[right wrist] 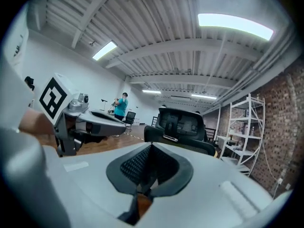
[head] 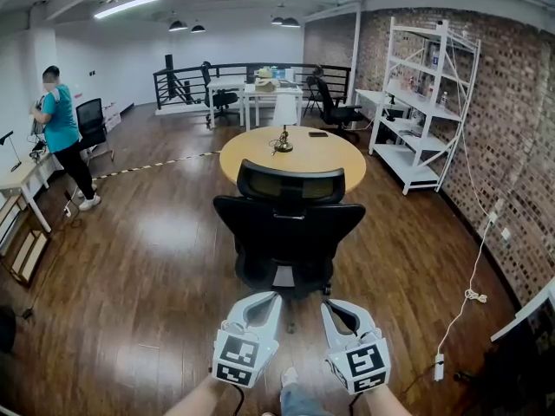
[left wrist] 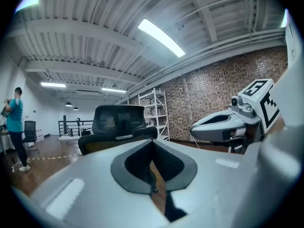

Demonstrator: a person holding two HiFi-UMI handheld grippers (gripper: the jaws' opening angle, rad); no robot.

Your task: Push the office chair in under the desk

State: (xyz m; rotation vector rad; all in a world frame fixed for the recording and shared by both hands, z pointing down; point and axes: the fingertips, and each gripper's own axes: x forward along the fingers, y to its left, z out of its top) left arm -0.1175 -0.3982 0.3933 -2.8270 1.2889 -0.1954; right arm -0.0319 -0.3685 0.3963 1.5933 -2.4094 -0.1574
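A black office chair stands on the wood floor with its back toward me, facing a round wooden table just beyond it. Its seat is pulled out from the table edge. My left gripper and right gripper hover side by side a short way behind the chair, apart from it. Both are shut with nothing between the jaws. The left gripper view has the chair's headrest ahead of the shut left gripper. In the right gripper view the chair back sits ahead of the shut right gripper.
A person in a teal shirt stands at a desk on the far left. White shelving lines the brick wall on the right. A white cable and power strip lie on the floor at lower right. More desks and chairs stand at the back.
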